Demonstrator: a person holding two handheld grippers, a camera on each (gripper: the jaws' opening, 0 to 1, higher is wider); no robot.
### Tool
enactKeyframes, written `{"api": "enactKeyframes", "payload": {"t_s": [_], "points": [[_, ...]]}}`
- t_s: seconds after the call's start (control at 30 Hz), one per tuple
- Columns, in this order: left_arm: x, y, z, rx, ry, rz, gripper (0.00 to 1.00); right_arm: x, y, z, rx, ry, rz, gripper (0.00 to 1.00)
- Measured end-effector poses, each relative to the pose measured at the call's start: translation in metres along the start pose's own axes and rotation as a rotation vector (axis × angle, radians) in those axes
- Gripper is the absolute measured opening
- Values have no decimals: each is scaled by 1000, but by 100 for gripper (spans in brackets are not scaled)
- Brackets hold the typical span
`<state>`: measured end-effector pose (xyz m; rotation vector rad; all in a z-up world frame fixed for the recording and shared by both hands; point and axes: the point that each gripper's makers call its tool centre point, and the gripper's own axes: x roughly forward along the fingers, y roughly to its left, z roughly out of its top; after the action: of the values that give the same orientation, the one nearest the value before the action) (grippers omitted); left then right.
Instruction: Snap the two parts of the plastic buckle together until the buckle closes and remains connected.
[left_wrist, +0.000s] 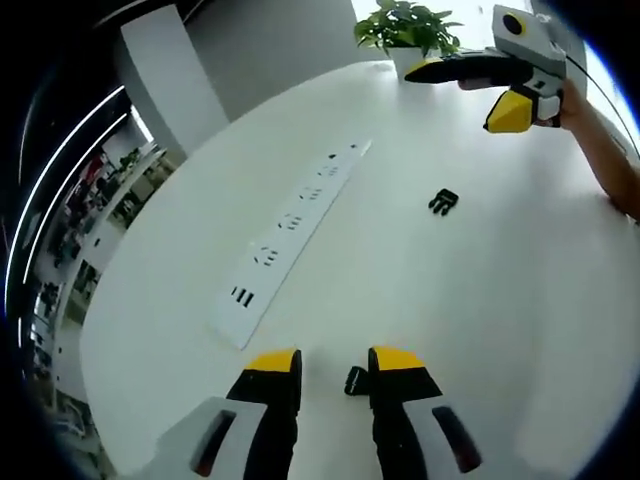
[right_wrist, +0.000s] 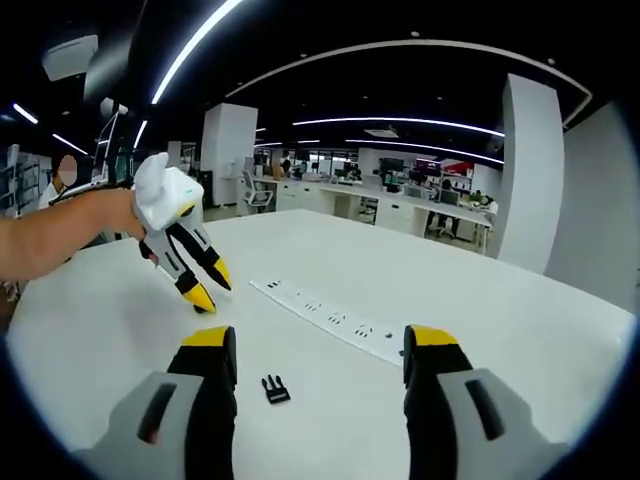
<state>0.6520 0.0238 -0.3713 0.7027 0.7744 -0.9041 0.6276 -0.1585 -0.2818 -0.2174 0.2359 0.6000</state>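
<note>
Left gripper view: left gripper (left_wrist: 335, 372) spread wide, small black plastic buckle half (left_wrist: 355, 381) touching its right fingertip. Right gripper (right_wrist: 322, 352) spread, pronged black buckle half (right_wrist: 275, 389) between jaws on white table (right_wrist: 520, 330). Risk: a glancing close could flick either light piece away.

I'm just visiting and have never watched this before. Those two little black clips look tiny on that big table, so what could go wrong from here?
The near clip piece lies against one finger of the open left gripper, not between them; closing now might flick it away. The other piece lies flat on the smooth table below the open right gripper, so it may slide rather than lift. The power strip sits close by and could get bumped.
</note>
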Motion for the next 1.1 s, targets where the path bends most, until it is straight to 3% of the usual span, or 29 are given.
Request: {"api": "enactKeyframes", "payload": {"t_s": [0.53, 0.73, 0.8, 0.87, 1.03, 1.1], "points": [[-11, 13, -15, -35, 4, 14, 25, 0, 1, 1, 0, -2, 2, 67], [-25, 10, -9, -21, -54, 1, 26, 0, 1, 1, -1, -3, 3, 67], [-29, -1, -5, 43, -104, -45, 26, 0, 1, 1, -2, -3, 2, 67], [-32, -11, -8, 51, -122, -94, 26, 0, 1, 1, -2, -4, 2, 67], [-30, -12, -20, 60, -156, -108, 29, 1, 2, 0, -5, -1, 5, 67], [-29, -14, -21, 49, -168, -121, 35, 2, 3, 0, -7, 1, 8, 67]]}}
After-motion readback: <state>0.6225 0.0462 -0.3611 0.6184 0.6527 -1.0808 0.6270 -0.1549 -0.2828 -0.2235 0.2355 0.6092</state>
